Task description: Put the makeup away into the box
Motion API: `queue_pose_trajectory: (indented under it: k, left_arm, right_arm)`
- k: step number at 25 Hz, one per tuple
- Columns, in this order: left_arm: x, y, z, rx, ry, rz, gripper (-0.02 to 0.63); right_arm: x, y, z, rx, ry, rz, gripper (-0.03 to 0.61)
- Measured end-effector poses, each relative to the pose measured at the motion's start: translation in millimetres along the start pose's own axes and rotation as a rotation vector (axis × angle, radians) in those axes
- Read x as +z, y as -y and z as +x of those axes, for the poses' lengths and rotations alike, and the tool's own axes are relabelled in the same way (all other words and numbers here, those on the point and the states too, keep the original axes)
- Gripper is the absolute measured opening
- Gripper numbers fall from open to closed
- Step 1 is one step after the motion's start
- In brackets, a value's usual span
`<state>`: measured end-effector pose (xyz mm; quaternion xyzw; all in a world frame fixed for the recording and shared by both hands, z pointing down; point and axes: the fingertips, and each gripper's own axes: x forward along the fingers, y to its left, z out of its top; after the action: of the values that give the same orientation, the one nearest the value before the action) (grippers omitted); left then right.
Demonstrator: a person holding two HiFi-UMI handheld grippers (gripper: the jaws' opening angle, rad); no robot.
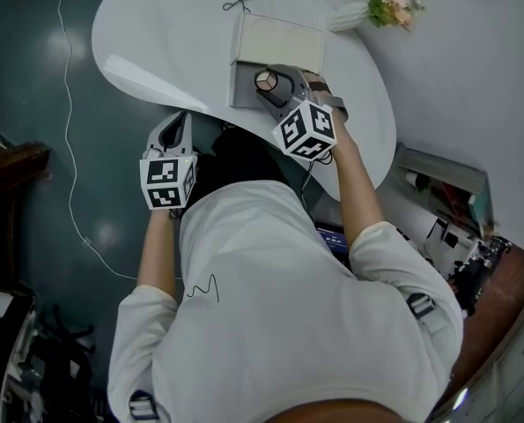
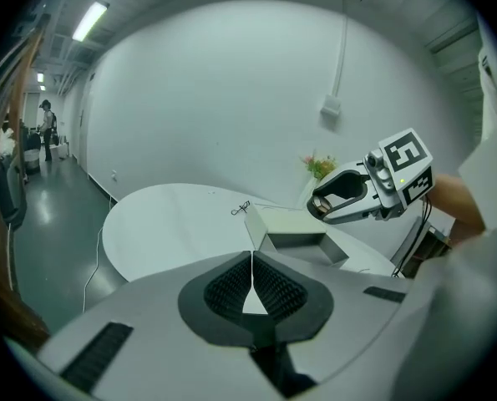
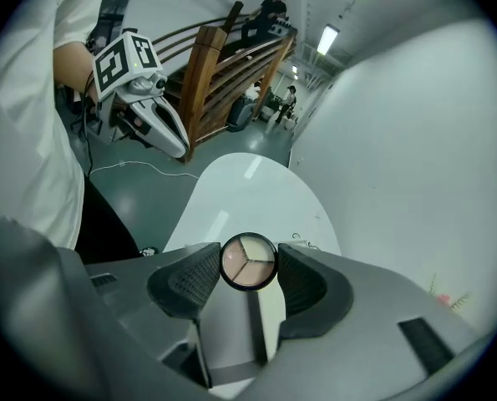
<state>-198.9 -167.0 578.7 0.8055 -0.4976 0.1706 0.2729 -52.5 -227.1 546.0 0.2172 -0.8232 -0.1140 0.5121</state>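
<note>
**Desk** (image 1: pixel 156 33): white, rounded top over a dark green floor.

**Surroundings**
- Small black wire clip (image 1: pixel 238 3), near the desk's far edge, just beyond the box.
- Sprig of pink flowers (image 1: pixel 387 0) in a white holder, at the desk's far right edge.
- White cable (image 1: pixel 68 104), trailing over the floor off the desk's left edge.
- Wooden staircase (image 3: pixel 223 65), in the background of the right gripper view.
- Nothing lies between the box and either gripper.

**Box** (image 1: pixel 244 91): grey, open, close to the desk's near edge. Its cream-lined lid (image 1: pixel 279 40) is folded back toward the far edge.

**Makeup compact** (image 1: pixel 266 80): round, black-rimmed, with three pale shade segments. It is held over the grey base of the box. Whether it touches the box cannot be told.

**Right gripper** (image 3: pixel 248 266): jaws part-way closed, clamped on opposite sides of the compact's rim, pads pressed against it.

**Left gripper** (image 2: pixel 252 282): jaws closed tight, pads meeting, nothing between them. It is held off the desk beyond the near edge, over the floor, well apart from the box.
</note>
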Motion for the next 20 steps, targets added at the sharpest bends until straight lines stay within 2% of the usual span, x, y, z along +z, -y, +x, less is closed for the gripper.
queue_pose_trajectory:
  k: [5, 12, 17, 20]
  left_arm:
    - [1, -4, 22, 0.025, -0.041, -0.016, 0.021]
    - [28, -7, 53, 0.051, -0.072, 0.009, 0.021]
    - [35, -8, 68, 0.068, -0.088, -0.006, 0.021]
    - [29, -7, 74, 0.068, -0.114, -0.011, 0.021]
  right_arm:
    - [-19, -3, 29, 0.097, -0.025, 0.005, 0.215]
    - [-33, -20, 67, 0.291, -0.002, 0.107, 0.215]
    - [-49, -34, 89, 0.358, -0.028, 0.129, 0.215]
    - [-59, -40, 100, 0.389, -0.044, 0.184, 0.215]
